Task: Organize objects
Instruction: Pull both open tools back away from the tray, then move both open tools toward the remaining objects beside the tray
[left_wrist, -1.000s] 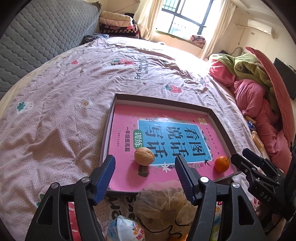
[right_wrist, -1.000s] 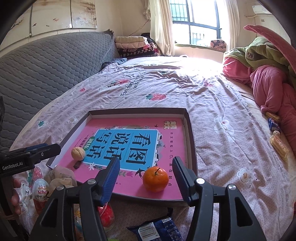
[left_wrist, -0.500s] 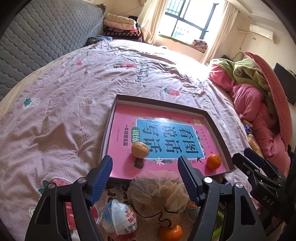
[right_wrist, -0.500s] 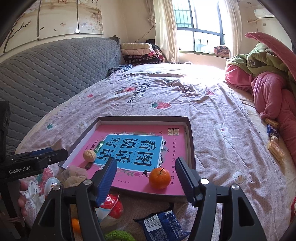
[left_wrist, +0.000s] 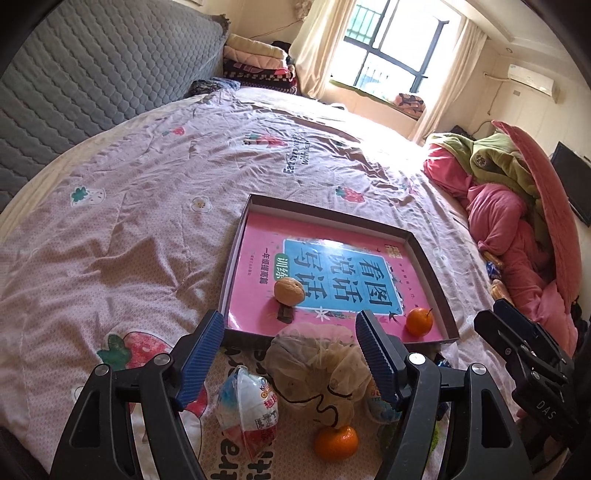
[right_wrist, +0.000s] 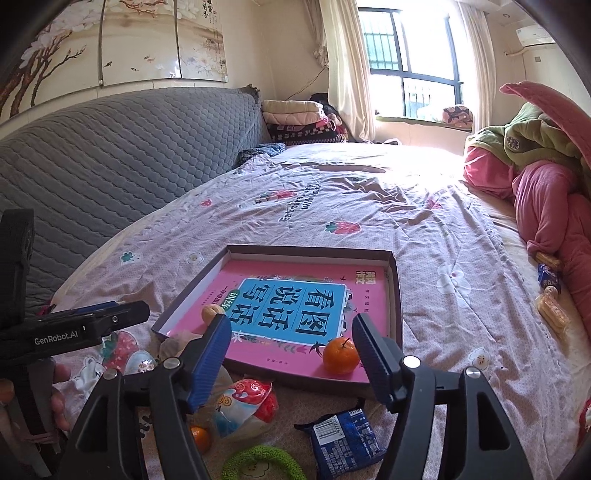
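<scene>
A shallow dark box with a pink book inside lies on the bed. In it sit a walnut, a small dark piece and an orange. In front of the box lie a mesh bag, a wrapped toy egg, a second orange, a blue snack packet and a green ring. My left gripper is open and empty above the mesh bag. My right gripper is open and empty above the box's near edge.
The bed has a pink patterned sheet. A grey quilted headboard stands at the left. Pink and green bedding is piled at the right, with snack packets beside it. A window is at the back.
Both grippers have pulled back and up from the box, so more of the loose items in front of it show. Both stay open and empty.
</scene>
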